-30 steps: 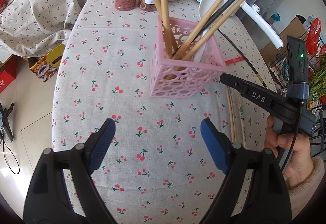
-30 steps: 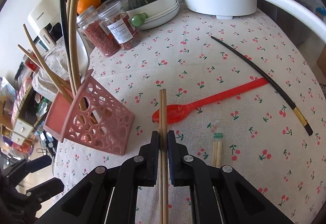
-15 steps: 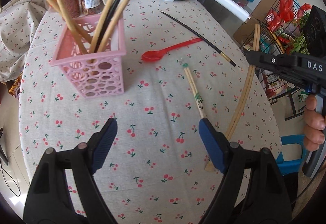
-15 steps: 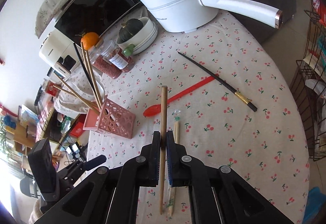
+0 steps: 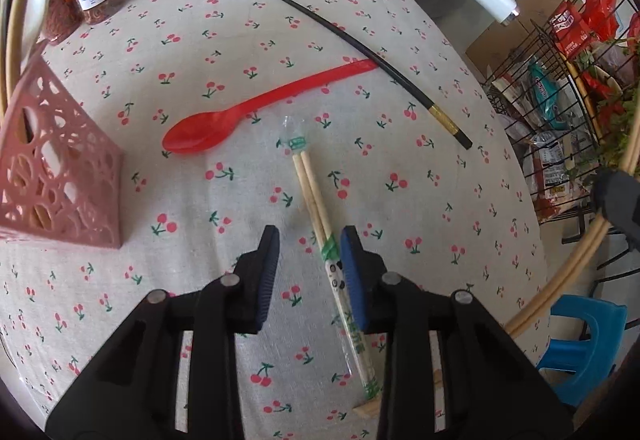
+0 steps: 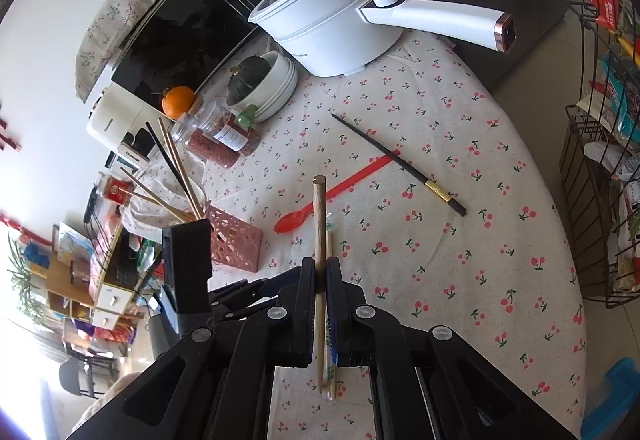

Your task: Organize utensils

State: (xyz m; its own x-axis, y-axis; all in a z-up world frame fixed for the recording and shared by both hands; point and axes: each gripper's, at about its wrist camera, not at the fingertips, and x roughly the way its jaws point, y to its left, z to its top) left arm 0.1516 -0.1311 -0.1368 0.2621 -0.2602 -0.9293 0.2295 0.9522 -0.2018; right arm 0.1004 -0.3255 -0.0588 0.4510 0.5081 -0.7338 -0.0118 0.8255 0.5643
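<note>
Closing our left tongs [image 5: 308, 264] around the wrapped chopsticks [image 5: 316, 200] on the worktop [image 5: 420, 200], we see the pads now astride the pair, the right pad touching and the left still clear. Further right, our right tongs [image 6: 320, 272], pressed together, pinch a bare chopstick [image 6: 319, 216] lifted well above the cloth, short of the pink basket [image 6: 236, 240].

My left claw [image 5: 307, 246]: two matte black arms of open-frame plastic, each ending in a finger faced with a ribbed blue pad [image 5: 352, 276]; round silver screws sit at the pivots. My right claw [image 6: 320, 280]: the same black framework, blue pads and silver screw heads. A black rectangular block [image 6: 187, 264] rises from the left unit's body.
</note>
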